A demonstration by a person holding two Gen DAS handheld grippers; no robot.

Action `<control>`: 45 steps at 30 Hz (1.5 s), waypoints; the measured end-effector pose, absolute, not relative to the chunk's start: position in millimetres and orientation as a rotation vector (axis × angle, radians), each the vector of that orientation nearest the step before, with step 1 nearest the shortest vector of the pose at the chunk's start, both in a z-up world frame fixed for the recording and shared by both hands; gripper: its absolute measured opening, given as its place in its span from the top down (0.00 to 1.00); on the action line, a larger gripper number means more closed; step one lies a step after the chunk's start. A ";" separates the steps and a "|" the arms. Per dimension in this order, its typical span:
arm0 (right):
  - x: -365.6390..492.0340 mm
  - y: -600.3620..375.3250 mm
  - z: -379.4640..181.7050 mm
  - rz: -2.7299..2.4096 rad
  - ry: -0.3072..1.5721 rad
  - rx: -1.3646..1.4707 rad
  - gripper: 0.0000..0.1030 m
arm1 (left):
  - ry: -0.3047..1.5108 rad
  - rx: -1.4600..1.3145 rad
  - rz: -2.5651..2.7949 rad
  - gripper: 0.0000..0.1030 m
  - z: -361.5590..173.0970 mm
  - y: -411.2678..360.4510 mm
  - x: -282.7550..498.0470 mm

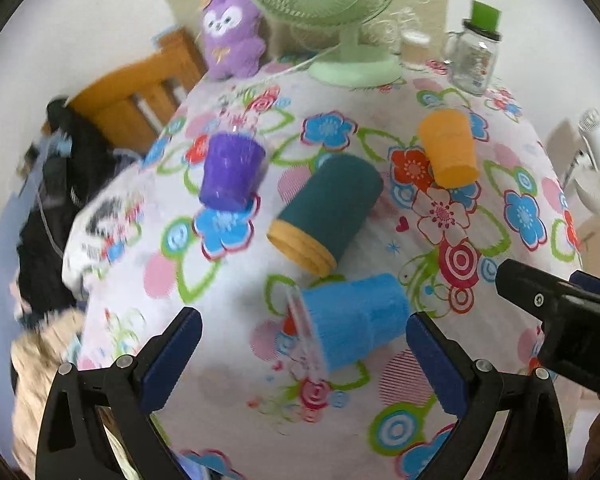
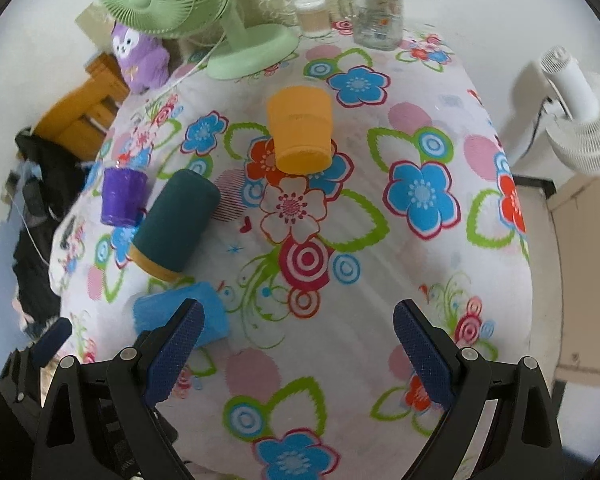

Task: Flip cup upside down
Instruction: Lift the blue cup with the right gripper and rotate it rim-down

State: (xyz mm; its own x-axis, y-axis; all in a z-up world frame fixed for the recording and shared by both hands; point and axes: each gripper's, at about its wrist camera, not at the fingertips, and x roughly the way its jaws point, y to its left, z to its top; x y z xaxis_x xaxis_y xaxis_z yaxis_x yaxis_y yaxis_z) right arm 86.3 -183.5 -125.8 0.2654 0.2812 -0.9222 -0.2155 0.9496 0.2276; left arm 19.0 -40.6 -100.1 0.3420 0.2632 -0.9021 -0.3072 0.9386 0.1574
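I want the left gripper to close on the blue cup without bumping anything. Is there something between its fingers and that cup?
Nothing visible. The left gripper is open, and the blue cup lies on its side between its fingers. The teal cup lies beyond it, out of the way.

Only one mark reads — a white "D" on the right claw's [image 1: 560, 312] black body; the jar's [image 1: 474, 62] label is too blurred.

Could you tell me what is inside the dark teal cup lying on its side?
An orange cup's rim sticks out of the teal cup's mouth; the rest of it is covered by the sleeve.
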 end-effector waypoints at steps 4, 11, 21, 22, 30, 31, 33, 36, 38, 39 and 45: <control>75.0 -179.2 -120.3 0.286 1.255 0.136 0.06 | 1.165 0.009 0.290 0.00 -93.1 -27.5 21.7; 57.0 -161.8 -108.3 0.167 1.229 0.214 0.06 | 1.175 0.095 0.117 0.00 -90.1 -7.5 28.9; 43.5 -136.8 -120.9 -0.003 1.245 0.351 0.06 | 1.198 0.189 -0.081 0.00 -100.6 28.1 51.6; 42.1 -132.9 -124.8 -0.021 1.250 0.375 0.06 | 1.203 0.194 -0.099 0.00 -102.8 31.2 54.7; 46.3 -118.4 -154.7 -0.145 1.290 0.535 0.06 | 1.220 0.280 -0.219 0.00 -123.9 39.9 74.7; 47.6 -117.9 -157.4 -0.166 1.288 0.550 0.09 | 1.222 0.292 -0.229 0.00 -126.5 40.3 76.9; 48.3 -118.7 -160.5 -0.225 1.280 0.571 0.12 | 1.228 0.306 -0.245 0.00 -132.4 41.2 81.5; 49.0 -121.4 -170.6 -0.288 1.293 0.642 0.14 | 1.241 0.302 -0.262 0.00 -138.1 43.3 87.2; 48.6 -122.1 -176.2 -0.317 1.302 0.669 0.14 | 1.253 0.296 -0.273 0.00 -141.8 43.1 90.2; 49.0 -120.7 -180.3 -0.324 1.316 0.680 0.15 | 1.259 0.292 -0.280 0.00 -143.3 42.9 91.5; 49.9 -113.0 -197.6 -0.362 1.354 0.733 0.17 | 1.259 0.331 -0.306 0.00 -149.8 36.9 91.0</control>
